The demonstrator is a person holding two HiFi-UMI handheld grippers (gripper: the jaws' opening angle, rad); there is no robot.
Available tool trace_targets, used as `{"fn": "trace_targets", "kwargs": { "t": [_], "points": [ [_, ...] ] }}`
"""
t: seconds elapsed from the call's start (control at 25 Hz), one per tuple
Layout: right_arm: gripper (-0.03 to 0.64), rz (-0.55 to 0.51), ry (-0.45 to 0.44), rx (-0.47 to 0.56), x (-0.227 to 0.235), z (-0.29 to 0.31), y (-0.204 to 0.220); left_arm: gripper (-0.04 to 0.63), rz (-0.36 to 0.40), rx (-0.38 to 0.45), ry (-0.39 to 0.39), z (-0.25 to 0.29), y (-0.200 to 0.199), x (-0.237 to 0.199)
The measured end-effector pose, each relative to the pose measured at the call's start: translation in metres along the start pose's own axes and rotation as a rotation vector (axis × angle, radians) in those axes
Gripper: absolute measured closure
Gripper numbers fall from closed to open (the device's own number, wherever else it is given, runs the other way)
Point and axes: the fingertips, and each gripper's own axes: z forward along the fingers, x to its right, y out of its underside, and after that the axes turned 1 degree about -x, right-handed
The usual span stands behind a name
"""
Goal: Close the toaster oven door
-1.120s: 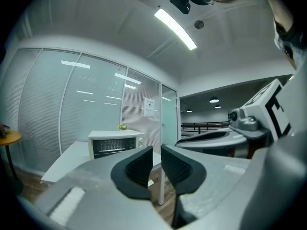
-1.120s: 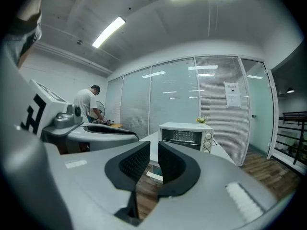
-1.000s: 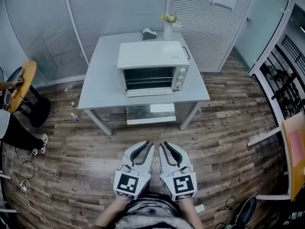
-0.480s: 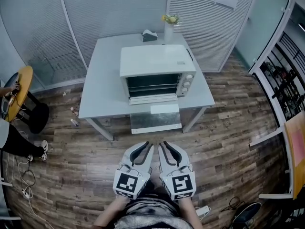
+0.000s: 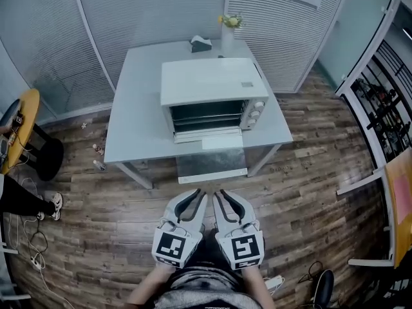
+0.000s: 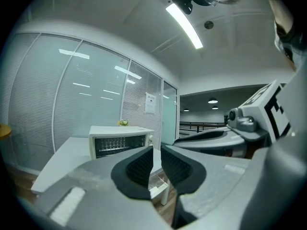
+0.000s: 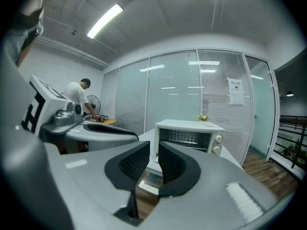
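Grey left hand-held gripper [image 6: 157,150], right hand-held gripper [image 7: 154,148]: narrow gap, empty, well apart from toaster oven [image 5: 212,95].

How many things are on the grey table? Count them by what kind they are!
Toaster oven: 1
Vase of yellow flowers: 1
Small dark box: 1
Total on the table: 3

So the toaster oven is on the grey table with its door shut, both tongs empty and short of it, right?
No: the door is open, folded down past the table edge, as the head view shows. The toaster oven is on the table; left tongs and right tongs are empty, short of it.
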Motion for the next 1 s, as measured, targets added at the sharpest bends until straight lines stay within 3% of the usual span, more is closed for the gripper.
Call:
{"fn": "trace_targets", "kwargs": {
  "t": [0.08,0.2,0.4,0.56,0.84,1.0],
  "points": [
    [0.560,0.000,-0.009,-0.012,0.005,0.009,0.001,0.548,-0.020,-0.001,-0.013,0.007,-0.001,-0.005],
    [0.560,-0.002,-0.040,-0.029,0.015,0.025,0.000,0.548,0.016,-0.003,-0.030,0.021,-0.002,-0.015],
    [0.560,-0.024,-0.098,-0.001,0.037,0.054,-0.019,0.548,-0.038,0.010,-0.089,0.051,-0.019,-0.029],
    [0.560,-0.037,-0.142,-0.020,0.051,0.075,-0.023,0.548,0.037,-0.001,-0.108,0.074,-0.022,-0.044],
    [0.560,-0.045,-0.193,-0.016,0.073,0.095,-0.024,0.548,0.011,-0.007,-0.166,0.100,-0.025,-0.052],
    [0.560,-0.056,-0.213,-0.025,0.084,0.100,-0.020,0.548,0.034,-0.015,-0.184,0.113,-0.022,-0.054]
  ]
}}
